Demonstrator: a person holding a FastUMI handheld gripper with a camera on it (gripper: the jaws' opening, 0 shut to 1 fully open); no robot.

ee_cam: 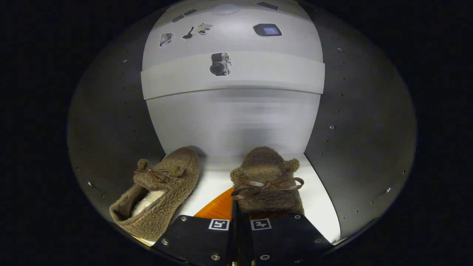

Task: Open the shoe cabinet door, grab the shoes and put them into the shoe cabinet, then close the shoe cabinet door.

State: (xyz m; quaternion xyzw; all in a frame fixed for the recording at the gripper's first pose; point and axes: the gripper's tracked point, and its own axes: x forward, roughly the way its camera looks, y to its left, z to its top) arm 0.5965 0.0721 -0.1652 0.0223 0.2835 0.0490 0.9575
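Inside the shoe cabinet: dark grey side panel left of the fingers, dotted with small screws. Fuzzy brown slipper with bow and pompoms sits ahead-left of the gripper, toe pointing to the back wall, pale lining visible. Bare white shelf floor between the shoes, an orange ribbed patch just ahead of the fingers. Pale grey back wall beyond, with a lighter band carrying a camera sticker. Fingers nearly together, pinching the heel of the second fuzzy brown slipper. Matching dark panel on the right.
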